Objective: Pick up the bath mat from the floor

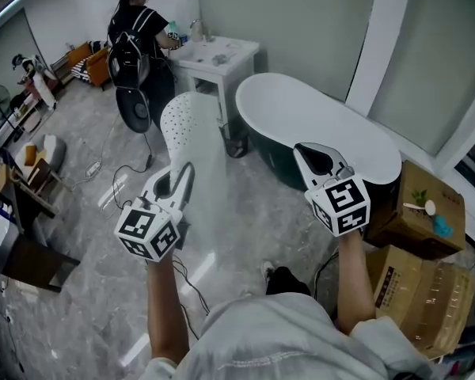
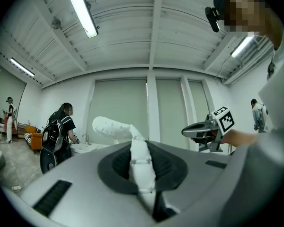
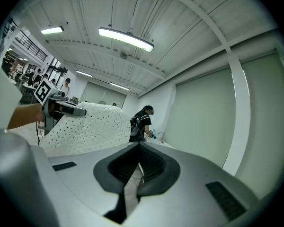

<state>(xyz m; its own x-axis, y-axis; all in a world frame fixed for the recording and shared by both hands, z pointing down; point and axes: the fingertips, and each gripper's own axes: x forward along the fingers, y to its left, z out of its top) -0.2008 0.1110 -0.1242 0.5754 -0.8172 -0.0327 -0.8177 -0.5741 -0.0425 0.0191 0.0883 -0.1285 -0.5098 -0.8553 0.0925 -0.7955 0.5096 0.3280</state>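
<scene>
The bath mat [image 1: 191, 129] is white, dotted with small holes, and hangs off the floor in front of me. My left gripper [image 1: 182, 174] is shut on one edge of it. In the left gripper view the mat's edge [image 2: 142, 167] runs between the jaws and the rest [image 2: 111, 126] curls up and to the left. My right gripper [image 1: 317, 161] is level, to the right of the mat and apart from it, shut with nothing in it. The right gripper view shows its jaws [image 3: 139, 148] closed, with the mat [image 3: 85, 124] and the left gripper [image 3: 68, 110] off to its left.
A white and dark bathtub [image 1: 317, 129] stands ahead on the right, with a white washstand [image 1: 218, 58] behind it. A person [image 1: 138, 30] stands at the washstand beside a fan [image 1: 134, 109]. Cardboard boxes [image 1: 419, 220] are stacked at the right. Cables [image 1: 123, 182] lie on the marble floor.
</scene>
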